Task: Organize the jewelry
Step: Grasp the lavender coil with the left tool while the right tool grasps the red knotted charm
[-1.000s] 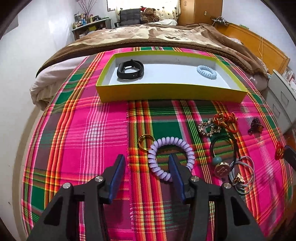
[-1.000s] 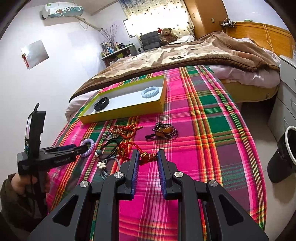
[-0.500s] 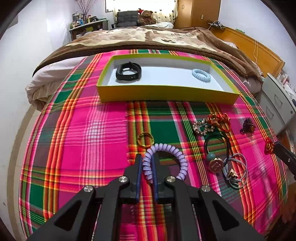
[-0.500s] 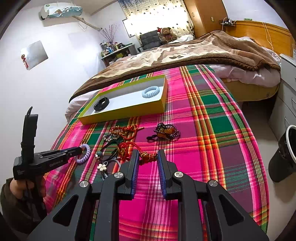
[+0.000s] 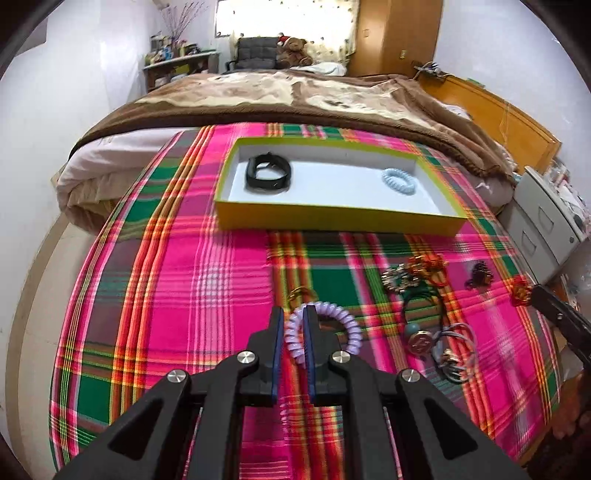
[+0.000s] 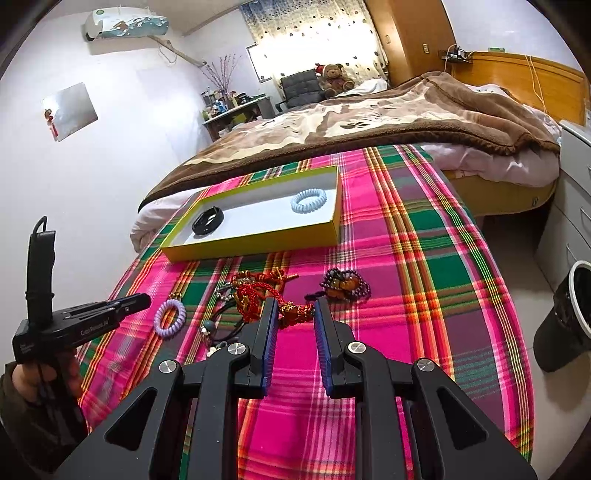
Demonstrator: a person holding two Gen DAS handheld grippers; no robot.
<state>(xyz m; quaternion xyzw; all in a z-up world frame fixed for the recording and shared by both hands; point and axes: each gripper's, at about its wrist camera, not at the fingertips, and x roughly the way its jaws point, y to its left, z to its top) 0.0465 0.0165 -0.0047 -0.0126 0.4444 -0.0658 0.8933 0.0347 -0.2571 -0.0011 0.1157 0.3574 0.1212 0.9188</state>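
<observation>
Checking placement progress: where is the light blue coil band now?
In both views the light blue coil band lies inside the yellow box, at its right end, opposite the black wristband.

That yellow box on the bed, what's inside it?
Inside the yellow box lie a black band and a pale blue coil ring. Its near wall hides a floor strip.

A bed [image 6: 369, 122] under a brown blanket [image 5: 295, 92] fills the room, with a wooden headboard [image 6: 535, 77] at its right. Beyond the bed, a bright curtained window [image 6: 314, 33], a grey chair [image 6: 299, 88] holding a teddy bear [image 6: 334, 75], and a cluttered desk [image 6: 229, 110]. White walls [image 6: 110, 129]; an air conditioner [image 6: 125, 24] high up left of the window.
</observation>
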